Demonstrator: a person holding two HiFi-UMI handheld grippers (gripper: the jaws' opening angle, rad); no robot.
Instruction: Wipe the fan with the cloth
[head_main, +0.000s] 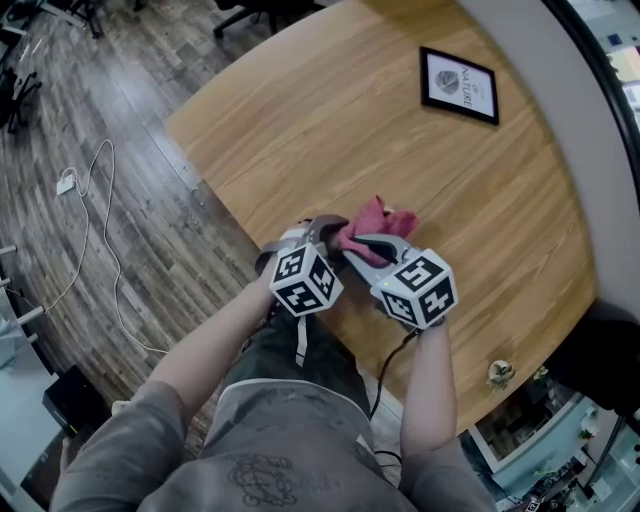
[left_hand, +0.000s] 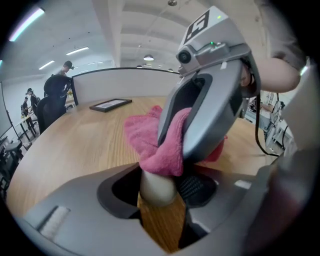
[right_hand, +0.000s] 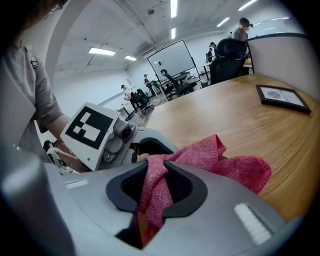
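Over the wooden table's (head_main: 300, 130) near edge, wiping looks under way: the left gripper (head_main: 322, 228), jaws half-parted, clamps what seems the fan (left_hand: 157, 190) by its pale stem. The right gripper (right_hand: 156, 186) pinches the pink cloth (right_hand: 235, 167) draped over it. Next: rub along, both holds firm.

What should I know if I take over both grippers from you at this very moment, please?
Left gripper: shut on the fan, gripping its pale stem over the table, near its front edge.
Right gripper: shut on the pink cloth, which is draped over the fan's top and hides it.
Done: both things are gripped and the cloth is on the fan.
Left: rub the cloth over the fan. How much is already clean cannot be told.
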